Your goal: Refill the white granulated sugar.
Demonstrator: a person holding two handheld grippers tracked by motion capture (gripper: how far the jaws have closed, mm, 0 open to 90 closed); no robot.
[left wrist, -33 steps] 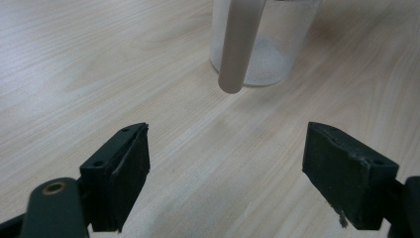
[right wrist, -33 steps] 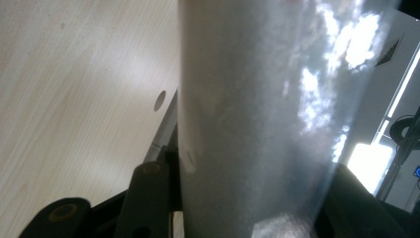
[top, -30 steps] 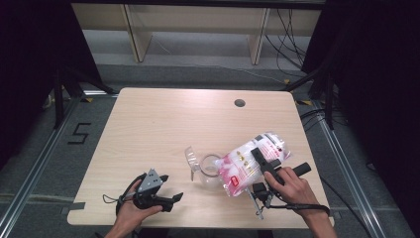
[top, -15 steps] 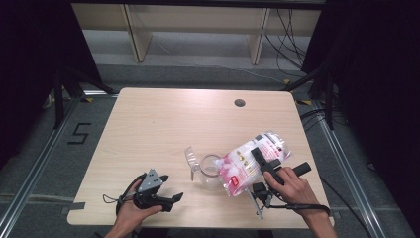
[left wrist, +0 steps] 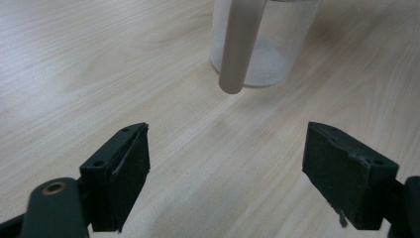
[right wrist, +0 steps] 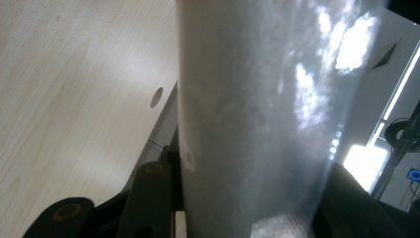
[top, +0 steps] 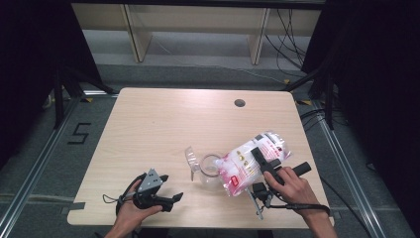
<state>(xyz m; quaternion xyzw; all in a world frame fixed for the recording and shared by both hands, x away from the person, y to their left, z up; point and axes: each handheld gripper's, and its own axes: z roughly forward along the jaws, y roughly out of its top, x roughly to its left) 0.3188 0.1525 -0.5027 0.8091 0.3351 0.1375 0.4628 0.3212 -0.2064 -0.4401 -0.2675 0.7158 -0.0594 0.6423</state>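
Note:
A white and pink printed bag (top: 250,161) lies tilted at the table's front right, its lower end against a clear plastic jar (top: 210,168). My right gripper (top: 256,169) is shut on the bag, one jaw over it and one under. In the right gripper view the bag (right wrist: 267,124) stands between the jaws of the right gripper (right wrist: 250,198). My left gripper (top: 171,187) rests open at the front left, holding nothing. Its own view has the left gripper (left wrist: 225,173) pointing at the jar (left wrist: 270,44), which holds a little white powder. A beige handle (left wrist: 240,44) hangs in front of the jar.
A clear scoop or lid (top: 190,157) leans at the jar's left. The wooden table (top: 163,124) has a round cable hole (top: 239,103) at the back right. Shelving and cables stand beyond the far edge.

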